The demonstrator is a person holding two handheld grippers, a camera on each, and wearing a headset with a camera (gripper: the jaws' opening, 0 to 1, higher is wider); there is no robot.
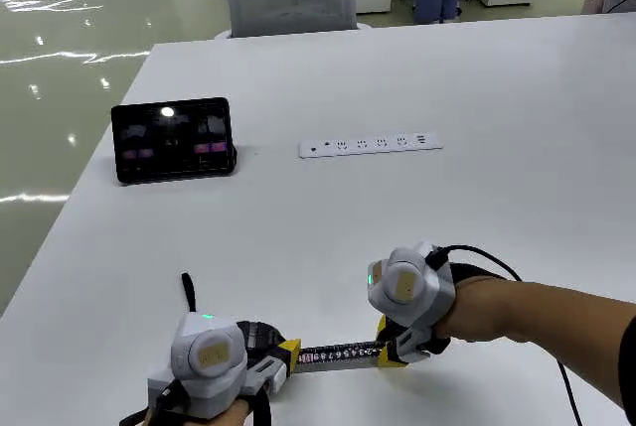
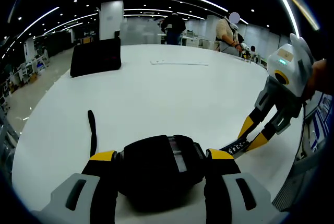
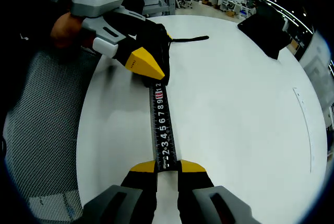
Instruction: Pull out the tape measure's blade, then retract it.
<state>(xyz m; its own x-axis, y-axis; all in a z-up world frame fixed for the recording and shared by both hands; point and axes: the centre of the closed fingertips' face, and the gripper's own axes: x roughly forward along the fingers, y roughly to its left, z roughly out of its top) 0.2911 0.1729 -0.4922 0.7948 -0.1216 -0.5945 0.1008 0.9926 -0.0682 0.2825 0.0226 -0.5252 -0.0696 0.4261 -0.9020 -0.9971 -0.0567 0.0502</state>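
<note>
Tape measure (image 2: 159, 172): black case, lying on the white worktop (image 1: 417, 227) between the fingers of the left gripper (image 2: 162, 155).
Left fingers (image 2: 103, 157): closed on the case, one at each side.
Blade (image 3: 160, 125): drawn out a short way, running straight from the case to the right gripper (image 3: 167, 166).
Right fingers (image 3: 142, 167): narrow, pinching the blade's end.
Strap (image 2: 92, 130): black, lying on the worktop beyond the left fingers.
Farther off: a dark tablet (image 1: 173, 138) and a white power strip (image 1: 370, 144), well apart from both grippers.

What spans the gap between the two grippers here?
The tape measure's blade runs from the case in the left gripper to the right gripper, clearest in the right gripper view.
</note>
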